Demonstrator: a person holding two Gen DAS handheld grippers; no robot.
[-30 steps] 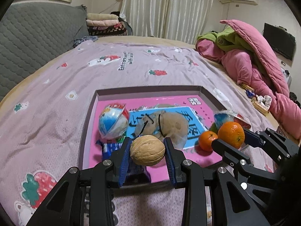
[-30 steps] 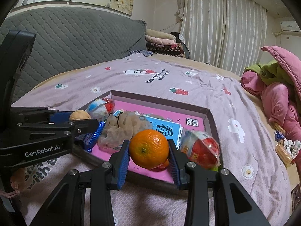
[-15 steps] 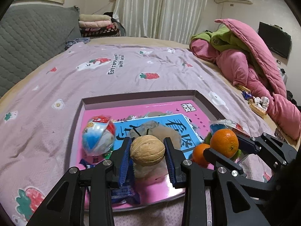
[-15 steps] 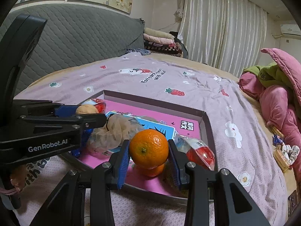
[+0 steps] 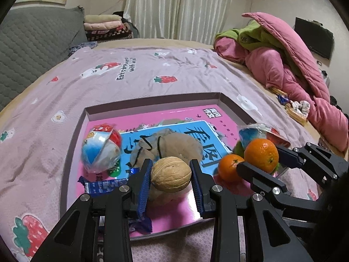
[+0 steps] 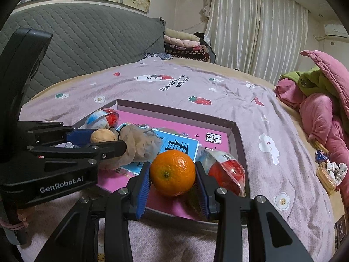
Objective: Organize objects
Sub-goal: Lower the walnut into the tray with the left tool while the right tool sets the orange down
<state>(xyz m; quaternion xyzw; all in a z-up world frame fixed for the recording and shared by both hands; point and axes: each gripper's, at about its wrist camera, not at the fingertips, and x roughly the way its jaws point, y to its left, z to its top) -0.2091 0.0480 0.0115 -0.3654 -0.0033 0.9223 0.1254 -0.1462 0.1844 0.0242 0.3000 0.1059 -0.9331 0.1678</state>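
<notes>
My left gripper is shut on a walnut and holds it over the near part of a shallow box with a pink printed floor. My right gripper is shut on an orange above the box's near right corner; it also shows in the left wrist view. In the box lie a second orange, a beige mesh pouch, a red-and-blue wrapped ball, a blue wrapper and a second wrapped ball.
The box rests on a mauve strawberry-print bedspread. A pink and green duvet heap lies at the right. A grey quilted headboard and folded blankets stand at the back. Small snacks lie by the bed's right edge.
Both grippers have moved forward over the box with the walnut and orange still held. The box and its contents look closer and lower in both views.
</notes>
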